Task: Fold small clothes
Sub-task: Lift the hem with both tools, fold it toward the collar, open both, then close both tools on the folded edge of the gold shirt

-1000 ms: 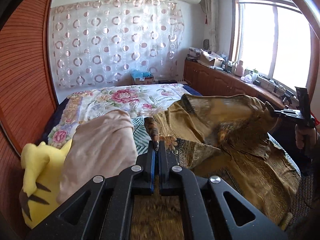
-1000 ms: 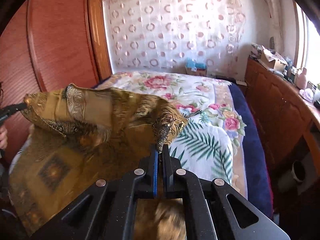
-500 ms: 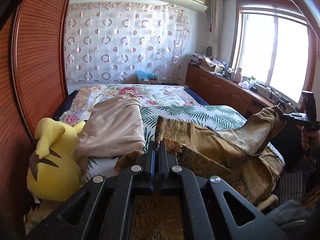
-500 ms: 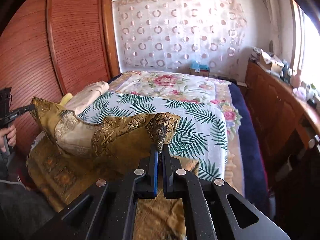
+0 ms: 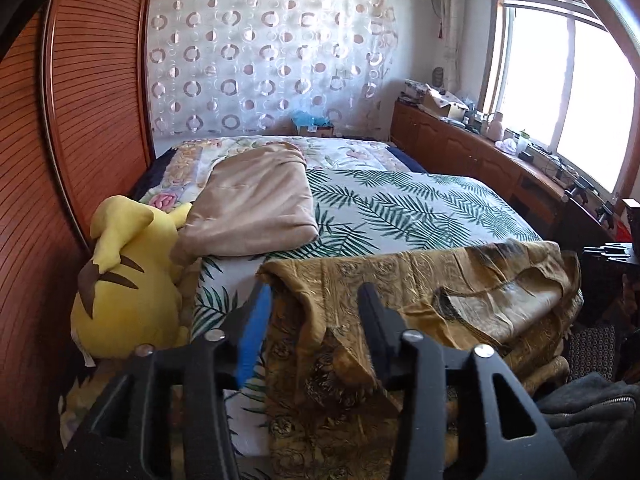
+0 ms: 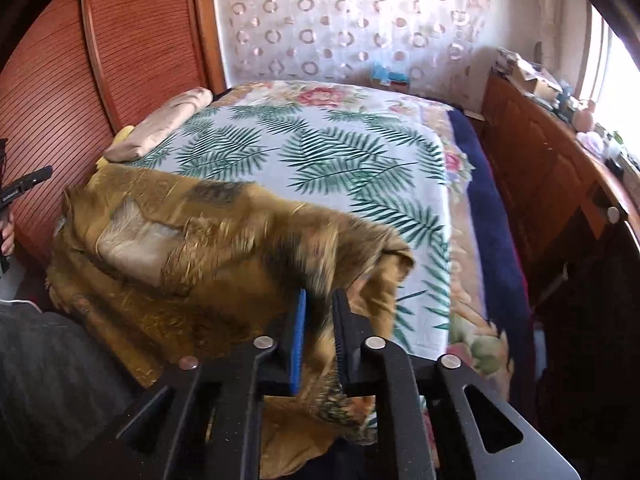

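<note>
A golden-brown patterned garment point(image 5: 420, 304) lies folded over on the near edge of the bed point(image 5: 400, 208). It also shows in the right wrist view point(image 6: 224, 248), blurred by motion. My left gripper point(image 5: 314, 296) is open, its jaws wide apart on either side of the garment's left corner. My right gripper point(image 6: 320, 300) is open a little, with the garment's right corner loose between the jaws. The right gripper's tip shows at the right edge of the left wrist view point(image 5: 608, 248).
A folded beige cloth point(image 5: 256, 204) and a yellow plush toy point(image 5: 128, 280) lie at the bed's left side by the wooden wardrobe point(image 5: 60, 160). A wooden cabinet point(image 6: 560, 184) with clutter runs along the right under the window. The palm-leaf sheet point(image 6: 320, 148) covers the bed.
Both grippers lowered the garment onto the bed's near edge and opened, letting go of its corners. The garment now lies flat instead of hanging between them.
</note>
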Demonstrator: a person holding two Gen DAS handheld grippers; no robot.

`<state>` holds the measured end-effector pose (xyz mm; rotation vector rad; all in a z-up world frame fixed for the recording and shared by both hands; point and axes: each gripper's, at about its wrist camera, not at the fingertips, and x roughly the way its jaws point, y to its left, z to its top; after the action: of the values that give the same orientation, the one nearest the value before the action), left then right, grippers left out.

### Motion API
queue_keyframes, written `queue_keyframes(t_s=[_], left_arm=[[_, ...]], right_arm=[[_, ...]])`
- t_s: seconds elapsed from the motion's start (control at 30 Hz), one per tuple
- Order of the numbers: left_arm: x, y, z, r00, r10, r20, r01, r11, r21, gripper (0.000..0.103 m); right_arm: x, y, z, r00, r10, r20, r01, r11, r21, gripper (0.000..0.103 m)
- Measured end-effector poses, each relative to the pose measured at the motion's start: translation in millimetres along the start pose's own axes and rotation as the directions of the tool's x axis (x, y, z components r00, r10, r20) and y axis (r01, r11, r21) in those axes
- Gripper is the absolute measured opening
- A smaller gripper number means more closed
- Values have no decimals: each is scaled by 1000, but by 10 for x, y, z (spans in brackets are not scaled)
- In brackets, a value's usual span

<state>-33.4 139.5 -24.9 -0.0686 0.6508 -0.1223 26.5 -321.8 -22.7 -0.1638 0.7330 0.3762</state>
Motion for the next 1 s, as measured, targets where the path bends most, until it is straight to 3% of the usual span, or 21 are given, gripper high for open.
queue_keyframes(t_s=[0.13,0.2,0.37,0.63,1.0], left_arm=[[125,38,80,1000,13,8,-13,1000,1,69],[231,53,136,1000,8,6,-8,1000,-7,72],[531,93,281,1000,16,-7,-16,1000,-15,72],[903,160,384,997,28,-65,-29,1000,-10,72],[1309,245,160,979,42,-199,-46,999,-17,72]], right_arm=[[-139,-40,130,998,-34,52,34,999,2,38],[-131,-19,199,996,-48,71,48,999,-5,48],[86,36,186,996,-56,73,56,998,-2,51],[590,-42,180,999,-41,33,40,999,25,68],[983,-242,138,999,-31,-34,35,993,113,69]])
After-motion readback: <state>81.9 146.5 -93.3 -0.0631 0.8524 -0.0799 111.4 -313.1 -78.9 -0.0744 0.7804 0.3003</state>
